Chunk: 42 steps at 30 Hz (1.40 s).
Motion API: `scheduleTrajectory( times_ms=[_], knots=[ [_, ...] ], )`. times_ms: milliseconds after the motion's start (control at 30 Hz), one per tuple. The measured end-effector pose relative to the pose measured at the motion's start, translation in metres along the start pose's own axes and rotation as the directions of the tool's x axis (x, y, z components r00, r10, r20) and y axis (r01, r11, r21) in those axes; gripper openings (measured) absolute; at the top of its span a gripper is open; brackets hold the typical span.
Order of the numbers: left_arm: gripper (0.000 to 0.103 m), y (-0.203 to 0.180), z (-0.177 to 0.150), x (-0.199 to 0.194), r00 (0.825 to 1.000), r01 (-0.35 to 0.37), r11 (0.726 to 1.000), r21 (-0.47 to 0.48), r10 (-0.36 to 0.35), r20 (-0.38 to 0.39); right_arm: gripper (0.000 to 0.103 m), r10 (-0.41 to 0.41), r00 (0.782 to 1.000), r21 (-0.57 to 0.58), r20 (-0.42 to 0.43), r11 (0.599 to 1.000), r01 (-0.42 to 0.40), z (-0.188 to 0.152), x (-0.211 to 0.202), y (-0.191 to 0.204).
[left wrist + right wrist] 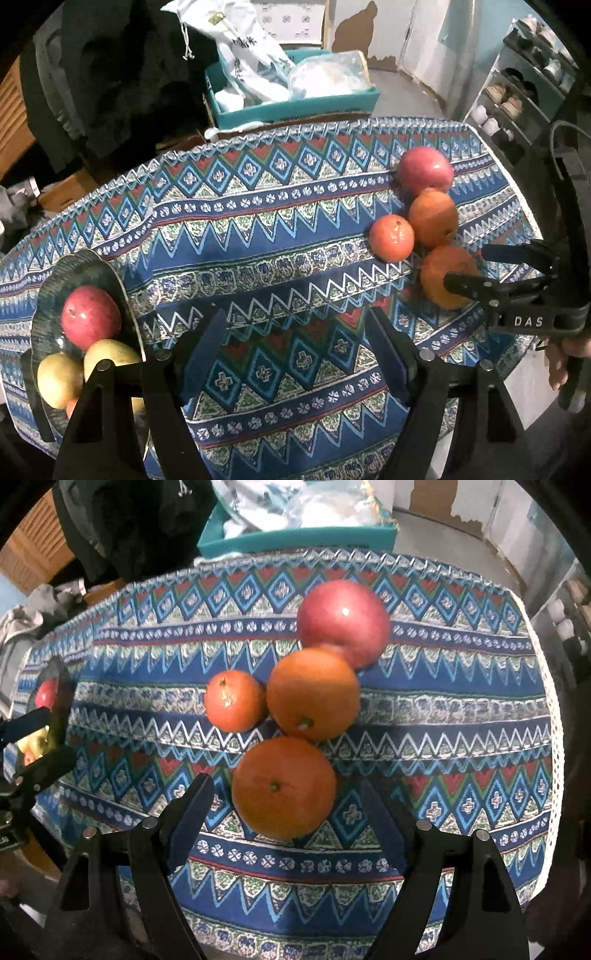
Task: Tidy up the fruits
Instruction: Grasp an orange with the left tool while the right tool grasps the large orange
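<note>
While our left hand-held gripper (297, 350) hangs open over bare cloth, the plate (51, 291) already carries a red apple (90, 317) and yellow fruit. On the right wrist view, our right hand-held gripper (286, 812) gapes around the nearest orange (284, 786) (ungripped); three fruits wait on the desk (461, 716) behind.

On the table (461, 709), under a blue patterned cloth (424, 760), four fruits cluster together: a red apple (343, 622) farthest back, a large orange (313, 694) touching it, a smaller orange (234, 700) beside that, and the nearest orange (284, 788). The right tongs (288, 801) stand spread, the nearest orange between the tips, unpressed. The left tongs (40, 734) show at the left edge.
</note>
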State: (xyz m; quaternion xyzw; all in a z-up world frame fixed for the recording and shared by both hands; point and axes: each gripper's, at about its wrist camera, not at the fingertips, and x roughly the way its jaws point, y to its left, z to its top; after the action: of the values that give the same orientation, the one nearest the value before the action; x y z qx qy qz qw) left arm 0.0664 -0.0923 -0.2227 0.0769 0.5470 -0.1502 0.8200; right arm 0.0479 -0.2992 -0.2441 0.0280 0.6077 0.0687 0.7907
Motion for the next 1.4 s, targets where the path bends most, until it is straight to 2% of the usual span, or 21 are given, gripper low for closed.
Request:
scheduleTrajectory(
  times_ms=[167, 333, 400, 600, 1000, 1400],
  knots=[
    [0.079, -0.002, 0.000, 0.014, 1.000, -0.011, 1.000, 0.007, 0.011, -0.026, 0.082, -0.018, 0.999, -0.019, -0.034, 1.000, 0.017, -0.002, 0.021, 0.001],
    [0.079, -0.005, 0.003, 0.021, 0.999, 0.010, 1.000, 0.000, -0.010, -0.040, 0.082, -0.020, 0.998, -0.037, -0.051, 0.999, 0.018, -0.001, 0.034, 0.003],
    [0.079, -0.008, 0.005, 0.022, 0.999, 0.012, 1.000, 0.002, -0.012, -0.039, 0.071, 0.001, 0.999, -0.038, -0.052, 0.999, -0.003, -0.001, 0.036, 0.004],
    [0.079, -0.014, 0.012, 0.025, 0.999, 0.030, 1.000, -0.001, -0.030, -0.031, 0.070, 0.008, 0.999, -0.052, -0.048, 0.999, -0.010, -0.007, 0.039, 0.006],
    [0.079, -0.043, 0.037, 0.046, 0.997, 0.079, 0.997, 0.017, -0.079, -0.027, 0.070, -0.042, 0.999, 0.072, 0.035, 0.997, 0.039, -0.013, -0.002, -0.052],
    [0.079, -0.067, 0.055, 0.079, 0.992, 0.105, 0.994, 0.039, -0.103, -0.071, 0.070, -0.033, 0.995, 0.159, 0.089, 0.987, 0.019, -0.005, -0.016, -0.095]
  ],
)
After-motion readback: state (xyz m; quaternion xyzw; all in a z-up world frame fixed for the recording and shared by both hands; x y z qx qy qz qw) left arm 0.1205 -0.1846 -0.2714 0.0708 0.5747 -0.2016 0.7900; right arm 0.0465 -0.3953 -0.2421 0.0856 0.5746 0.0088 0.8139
